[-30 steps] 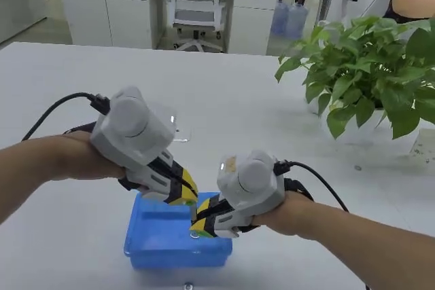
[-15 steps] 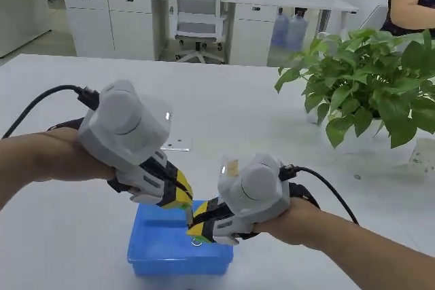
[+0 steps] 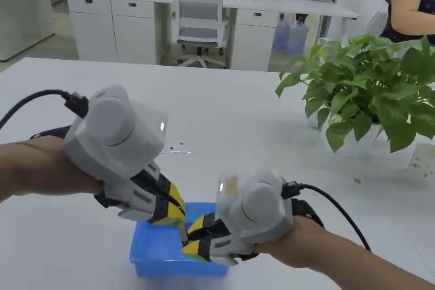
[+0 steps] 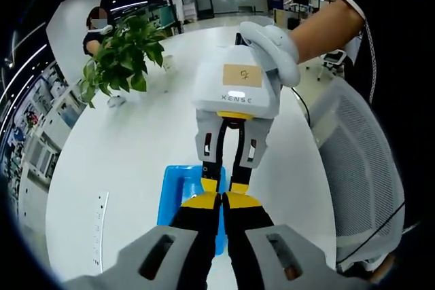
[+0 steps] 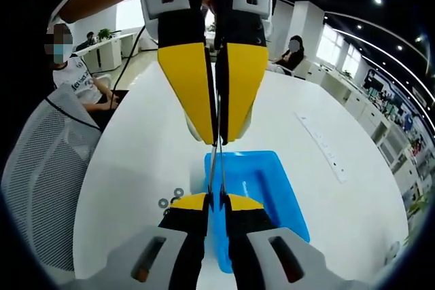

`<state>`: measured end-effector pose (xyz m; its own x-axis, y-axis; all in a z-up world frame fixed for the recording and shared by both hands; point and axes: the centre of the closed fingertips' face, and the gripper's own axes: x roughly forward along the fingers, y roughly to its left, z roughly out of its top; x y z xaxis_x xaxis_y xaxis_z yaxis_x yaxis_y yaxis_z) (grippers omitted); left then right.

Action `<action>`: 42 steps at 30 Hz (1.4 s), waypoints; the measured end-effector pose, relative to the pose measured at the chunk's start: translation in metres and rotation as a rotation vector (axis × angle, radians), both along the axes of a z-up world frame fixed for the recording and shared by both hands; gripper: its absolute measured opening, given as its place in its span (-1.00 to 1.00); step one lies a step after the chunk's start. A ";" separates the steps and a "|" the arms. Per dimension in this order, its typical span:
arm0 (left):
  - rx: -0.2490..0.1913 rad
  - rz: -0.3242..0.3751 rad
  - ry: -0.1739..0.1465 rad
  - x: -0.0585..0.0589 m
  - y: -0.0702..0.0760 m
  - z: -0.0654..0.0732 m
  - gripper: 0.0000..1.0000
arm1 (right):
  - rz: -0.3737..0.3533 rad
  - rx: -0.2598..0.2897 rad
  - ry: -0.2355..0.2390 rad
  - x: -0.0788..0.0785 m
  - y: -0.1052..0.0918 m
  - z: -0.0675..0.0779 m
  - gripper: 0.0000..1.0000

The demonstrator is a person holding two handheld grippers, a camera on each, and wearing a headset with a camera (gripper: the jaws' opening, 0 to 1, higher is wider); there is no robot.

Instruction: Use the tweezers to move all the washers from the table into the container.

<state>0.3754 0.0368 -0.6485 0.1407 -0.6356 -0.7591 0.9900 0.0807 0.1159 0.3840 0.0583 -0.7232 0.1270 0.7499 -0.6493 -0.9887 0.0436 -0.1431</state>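
The desk (image 3: 238, 120) is filling the head view, whose whole picture has shifted with the camera. The container (image 3: 149, 259) is sitting at bottom centre. Against it, both tools are staying overhead, having slid slightly toward its lower left edge. The left tool (image 3: 170, 214) is showing its jaws together, with only a slit between. The right tool (image 3: 192, 244) is clamping the tweezers (image 5: 217, 164), which are reaching toward that slit; whether they are touching it, or carrying anything, I cannot tell. A few washers (image 5: 178, 193) are lying on the desk just left of the container in the right gripper view, so the task is likely far from finished.
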 end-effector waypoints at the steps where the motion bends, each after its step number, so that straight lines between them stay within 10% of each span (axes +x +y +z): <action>1: 0.004 -0.003 0.003 -0.003 0.001 -0.001 -0.87 | 0.004 0.000 0.002 -0.003 0.001 -0.002 -0.77; 42: 0.073 0.007 0.128 -0.063 0.020 -0.057 -0.87 | 0.049 -0.019 0.092 -0.069 0.021 -0.058 -0.75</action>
